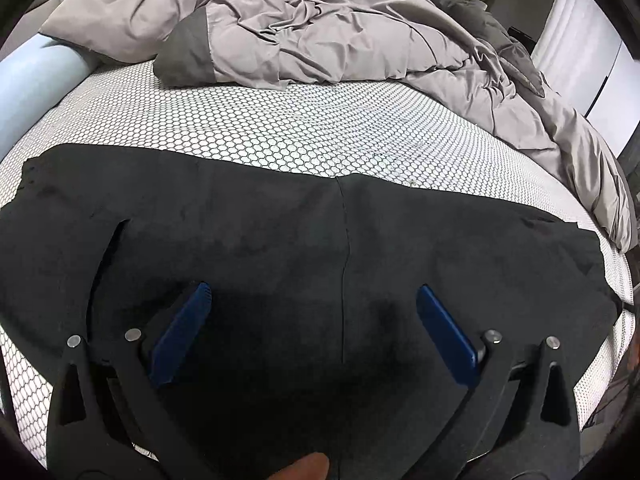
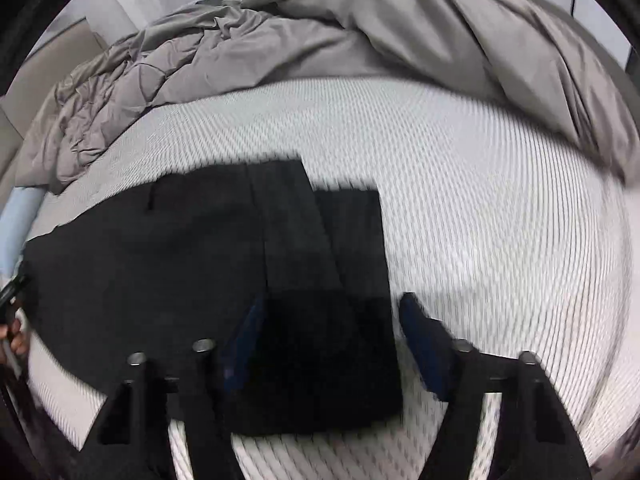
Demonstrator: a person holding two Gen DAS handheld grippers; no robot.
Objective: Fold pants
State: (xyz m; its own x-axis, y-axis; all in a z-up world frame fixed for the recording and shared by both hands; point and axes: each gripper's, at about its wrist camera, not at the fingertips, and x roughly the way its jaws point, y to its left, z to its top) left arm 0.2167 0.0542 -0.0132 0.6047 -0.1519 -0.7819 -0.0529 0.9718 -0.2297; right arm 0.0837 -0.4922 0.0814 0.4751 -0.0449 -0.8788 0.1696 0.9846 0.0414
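Observation:
The black pants lie flat across the white honeycomb-patterned mattress, a seam running down their middle. My left gripper hovers over them, its blue pads wide apart and open, with nothing pinched. In the blurred right wrist view the pants are a folded dark slab with the leg ends stacked at its right edge. My right gripper stands open above that edge, one finger over the cloth and the other over the bare mattress.
A crumpled grey duvet is heaped along the far side of the bed and down its right side. A pale blue bolster lies at the far left. A hand shows at the left edge of the right wrist view.

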